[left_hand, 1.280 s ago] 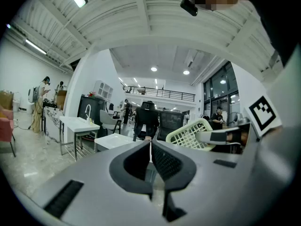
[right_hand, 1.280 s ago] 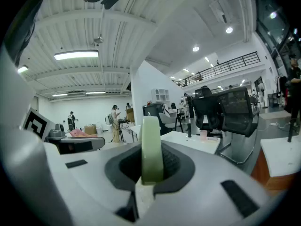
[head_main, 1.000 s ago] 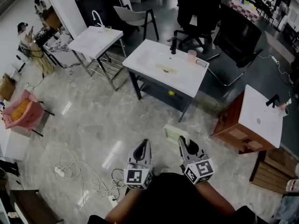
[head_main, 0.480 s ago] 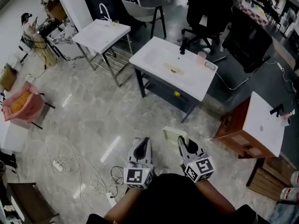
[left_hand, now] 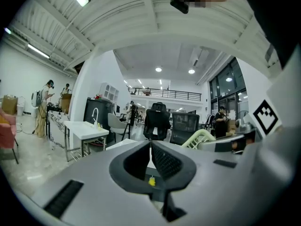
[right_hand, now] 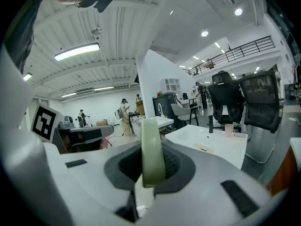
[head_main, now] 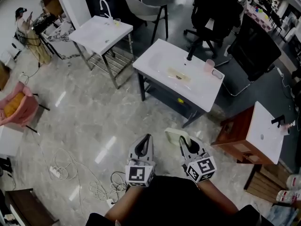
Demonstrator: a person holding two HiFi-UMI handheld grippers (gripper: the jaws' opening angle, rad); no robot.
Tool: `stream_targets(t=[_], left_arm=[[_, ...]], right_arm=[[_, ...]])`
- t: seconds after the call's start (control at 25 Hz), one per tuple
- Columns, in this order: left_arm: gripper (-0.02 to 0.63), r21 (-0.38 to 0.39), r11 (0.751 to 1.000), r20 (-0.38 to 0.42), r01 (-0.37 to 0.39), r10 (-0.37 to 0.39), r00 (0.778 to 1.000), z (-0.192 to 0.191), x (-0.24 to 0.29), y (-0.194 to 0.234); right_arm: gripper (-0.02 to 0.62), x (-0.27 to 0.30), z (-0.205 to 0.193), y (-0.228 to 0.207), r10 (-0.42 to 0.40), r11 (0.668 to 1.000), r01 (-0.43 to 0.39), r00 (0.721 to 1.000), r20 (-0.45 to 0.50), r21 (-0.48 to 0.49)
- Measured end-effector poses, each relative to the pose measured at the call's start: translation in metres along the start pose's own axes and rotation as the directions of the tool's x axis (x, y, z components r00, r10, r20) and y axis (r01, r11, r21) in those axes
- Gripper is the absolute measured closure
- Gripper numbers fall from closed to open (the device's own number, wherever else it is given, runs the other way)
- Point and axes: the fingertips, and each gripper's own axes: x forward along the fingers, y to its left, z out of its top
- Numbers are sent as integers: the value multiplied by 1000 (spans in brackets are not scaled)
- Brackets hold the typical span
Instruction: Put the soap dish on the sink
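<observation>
The white sink (head_main: pixel 200 86) stands on dark legs ahead of me, with a black faucet (head_main: pixel 190 55) and a pink cup (head_main: pixel 208 66) at its back edge. The same sink (right_hand: pixel 207 142) shows right of the jaws in the right gripper view. My right gripper (head_main: pixel 184 142) is shut on the pale green soap dish (head_main: pixel 175 136), which stands on edge between the pads (right_hand: pixel 151 149). My left gripper (head_main: pixel 143 147) hangs beside it with its jaws shut and nothing in them (left_hand: pixel 151 147). Both are over the floor, short of the sink.
A second white sink (head_main: pixel 101 32) stands at the back left. A wooden cabinet with a white top (head_main: pixel 263 126) is at the right. Black office chairs (head_main: pixel 214 8) sit behind the sink. Cables (head_main: pixel 70 168) lie on the floor at the left, near a pink chair (head_main: pixel 16 107).
Both grippers have moved forward together, and the sink now sits nearer. The soap dish stays held in the right gripper.
</observation>
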Motion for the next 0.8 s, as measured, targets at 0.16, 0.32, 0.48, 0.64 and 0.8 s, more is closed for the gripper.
stream_targets(t=[0.16,0.32,0.48,0.64,0.8], left_arm=[[591,-18,1000,12,9,-9,1000,21,30,46],[591,-7,1000,27,21,-21,999,43,59,98],[591,6,999,24,31,-31,999,57,81,147],[591,0,1000,15,19,-19,1000,64,95,195],[591,-2,1000,10,17,-17,1000,64,102,236]], right_arm=[[563,51,27,-1,-16,1000,16,1000,5,-13],[563,106,54,7,-19,1000,19,1000,16,-21],[563,157,77,21,-9,999,10,1000,29,-50],[565,205,93,31,-29,999,30,999,25,-44],[565,242,99,48,-23,998,24,1000,20,-51]])
